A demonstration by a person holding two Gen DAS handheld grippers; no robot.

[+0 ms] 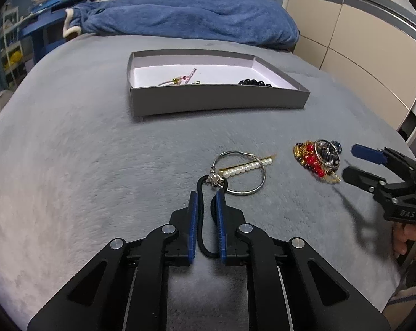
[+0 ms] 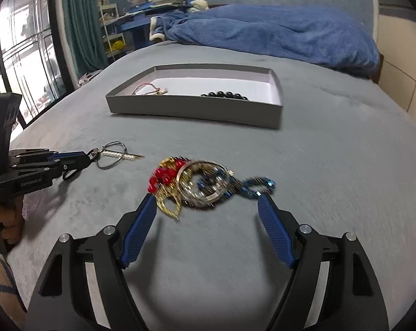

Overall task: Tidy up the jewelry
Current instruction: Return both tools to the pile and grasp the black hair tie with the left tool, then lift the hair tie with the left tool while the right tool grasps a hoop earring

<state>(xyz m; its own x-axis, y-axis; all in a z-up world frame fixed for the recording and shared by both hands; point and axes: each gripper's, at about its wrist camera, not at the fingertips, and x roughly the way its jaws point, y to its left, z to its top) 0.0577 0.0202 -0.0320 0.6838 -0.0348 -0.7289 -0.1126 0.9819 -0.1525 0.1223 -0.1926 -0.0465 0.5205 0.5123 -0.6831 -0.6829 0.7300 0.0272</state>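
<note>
My left gripper [image 1: 207, 195] is shut on a black elastic hair tie [image 1: 200, 220] with a silver charm [image 1: 215, 179], low over the grey bedspread. Just beyond it lie a silver bangle [image 1: 259, 184] and a pearl hair pin [image 1: 246, 168]. To the right sits a tangled pile of jewelry [image 1: 315, 160] [image 2: 202, 184] with red beads, gold pieces, silver rings and blue beads. My right gripper [image 2: 206, 198] [image 1: 350, 161] stands open, its pads either side of the pile's near edge. Farther back, a grey box [image 1: 219, 99] [image 2: 194, 107] holds a black bead bracelet [image 1: 254, 82] and a small colourful piece [image 1: 180, 80].
A blue blanket [image 1: 194, 16] is bunched at the far end of the bed. Wardrobe doors [image 1: 359, 41] stand on the right, with a window [image 2: 20, 69] and cluttered shelves on the left. A hand [image 1: 409, 237] holds the right gripper's handle.
</note>
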